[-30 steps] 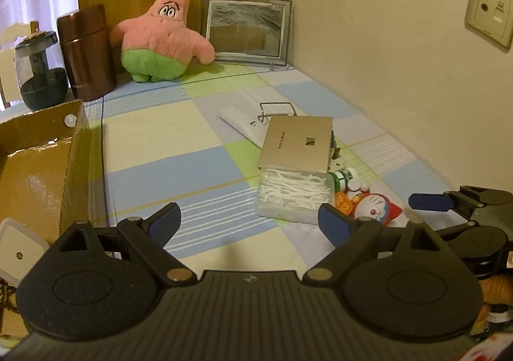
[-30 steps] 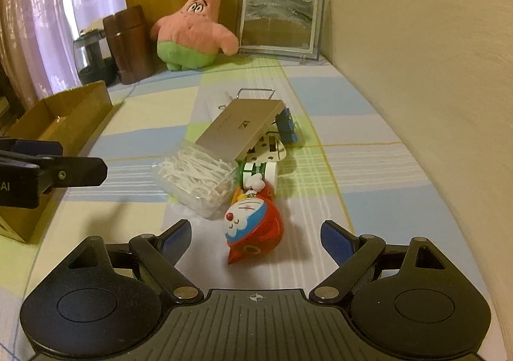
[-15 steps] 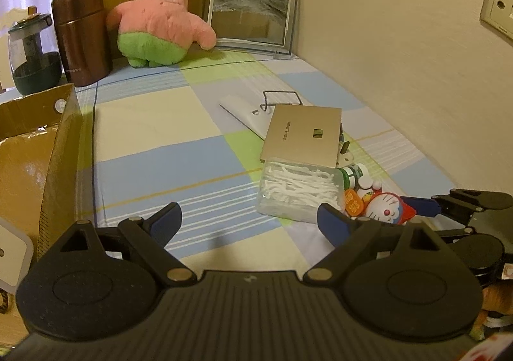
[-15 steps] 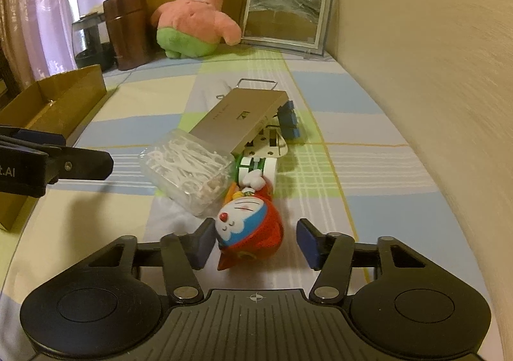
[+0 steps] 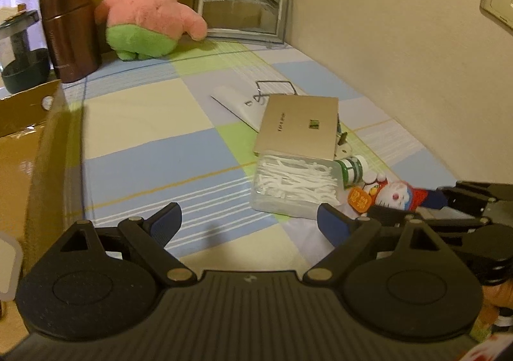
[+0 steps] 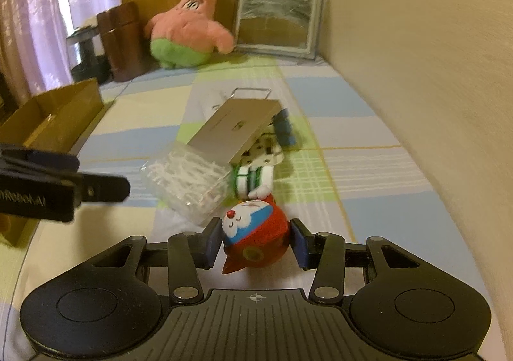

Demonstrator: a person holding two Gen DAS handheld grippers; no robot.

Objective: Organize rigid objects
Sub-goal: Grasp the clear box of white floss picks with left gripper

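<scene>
One claw changes: the right claw point(image 6: 255, 244), wide a second ago, is closing around the Doraemon toy point(image 6: 253, 234) beside the floss-pick box point(image 6: 189, 181), pads touching; pickup starting. Left claw point(image 5: 248, 221) gapes empty.

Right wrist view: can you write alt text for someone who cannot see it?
The right tongs are closing around a round red and blue cartoon-cat toy lying on a pastel checked tablecloth. Just beyond it lie a clear plastic box of white floss picks and a flat gold box. The left tongs reach in from the left, near a brown cardboard box.
</scene>
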